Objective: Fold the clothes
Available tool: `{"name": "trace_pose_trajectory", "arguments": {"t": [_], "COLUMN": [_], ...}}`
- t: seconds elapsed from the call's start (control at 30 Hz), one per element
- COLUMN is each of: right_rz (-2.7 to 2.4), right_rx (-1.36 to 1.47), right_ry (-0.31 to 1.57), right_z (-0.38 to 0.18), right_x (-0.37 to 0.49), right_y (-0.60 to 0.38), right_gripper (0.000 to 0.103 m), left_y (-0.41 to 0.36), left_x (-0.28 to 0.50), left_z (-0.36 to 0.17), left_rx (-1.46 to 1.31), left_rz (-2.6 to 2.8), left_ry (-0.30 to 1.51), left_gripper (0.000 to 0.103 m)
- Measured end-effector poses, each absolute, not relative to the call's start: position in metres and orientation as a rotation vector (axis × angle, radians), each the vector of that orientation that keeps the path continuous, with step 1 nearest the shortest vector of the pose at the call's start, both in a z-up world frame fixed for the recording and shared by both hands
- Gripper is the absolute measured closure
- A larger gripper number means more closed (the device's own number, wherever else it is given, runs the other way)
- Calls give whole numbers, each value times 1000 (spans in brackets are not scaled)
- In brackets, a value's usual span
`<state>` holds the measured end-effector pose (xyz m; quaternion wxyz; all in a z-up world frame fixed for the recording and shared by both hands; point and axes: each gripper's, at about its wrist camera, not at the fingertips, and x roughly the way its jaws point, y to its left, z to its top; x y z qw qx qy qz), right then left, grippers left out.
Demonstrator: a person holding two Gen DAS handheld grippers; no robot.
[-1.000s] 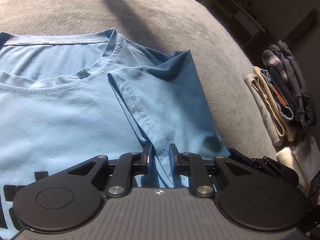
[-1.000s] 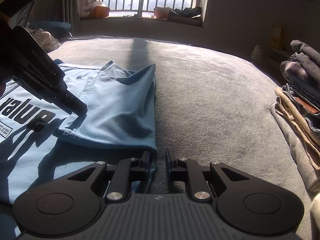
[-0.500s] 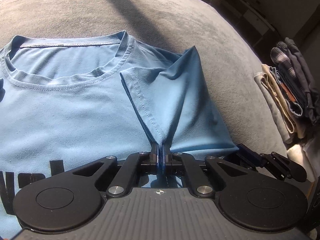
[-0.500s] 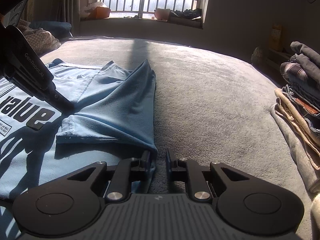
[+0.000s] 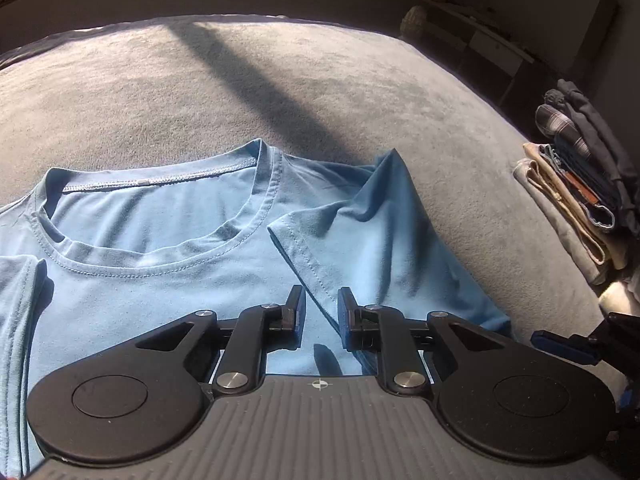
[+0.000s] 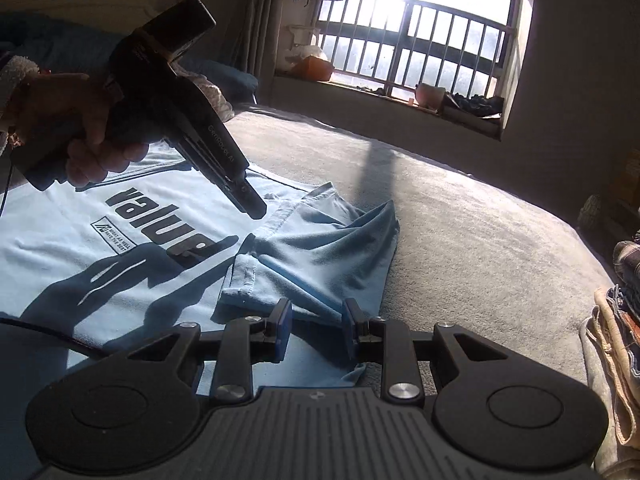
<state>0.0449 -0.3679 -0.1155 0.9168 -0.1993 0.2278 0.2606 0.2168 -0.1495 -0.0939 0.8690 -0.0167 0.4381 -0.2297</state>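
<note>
I see blue T-shirt flat on bed, frame centre-left, right sleeve folded inward | left tongs and right tongs both parted, empty | cloth soft, limp, light: I'd pinch the hem

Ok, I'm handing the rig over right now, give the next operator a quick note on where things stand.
Left gripper: open, holding nothing, above the folded-in sleeve.
Right gripper: open, empty, at the same sleeve's lower edge.
Blue T-shirt lies print-up on the grey bed; stack of folded clothes sits at the bed's right side.
Done: this sleeve is folded onto the chest, though rumpled.
Left: probably smooth it, fold the sides and bottom, then stack.
</note>
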Motion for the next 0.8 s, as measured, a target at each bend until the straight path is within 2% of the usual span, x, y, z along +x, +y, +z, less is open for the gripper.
{"name": "trace_pose_trajectory", "arguments": {"t": [0.2, 0.27, 0.3, 0.5, 0.6, 0.67, 0.7, 0.73, 0.8], "right_rz": [671, 683, 680, 702, 694, 692, 696, 701, 645], "right_rx": [-617, -635, -632, -494, -512, -436, -367, -290, -135], "right_ry": [474, 479, 484, 517, 540, 538, 532, 525, 542], "right_z": [-135, -139, -141, -133, -138, -128, -121, -113, -108], "right_x": [55, 58, 60, 58, 56, 60, 64, 69, 93], "right_y": [-324, -316, -314, -322, -323, -333, -342, -353, -378], "right_gripper": [75, 84, 95, 97, 94, 84, 74, 69, 68], "left_y": [-175, -177, -176, -173, -172, -172, -172, -172, -174], "left_x": [232, 236, 237, 238, 238, 238, 238, 240, 244], "left_z": [-109, -114, -116, -115, -109, -104, -102, -101, -100], "left_rx": [84, 91, 84, 45, 55, 75, 87, 101, 130], "left_rz": [-513, -489, -477, -445, -453, -462, -464, -464, -460], "left_ry": [896, 893, 893, 895, 880, 849, 831, 817, 796], "left_gripper": [83, 83, 83, 83, 83, 81, 78, 72, 69]}}
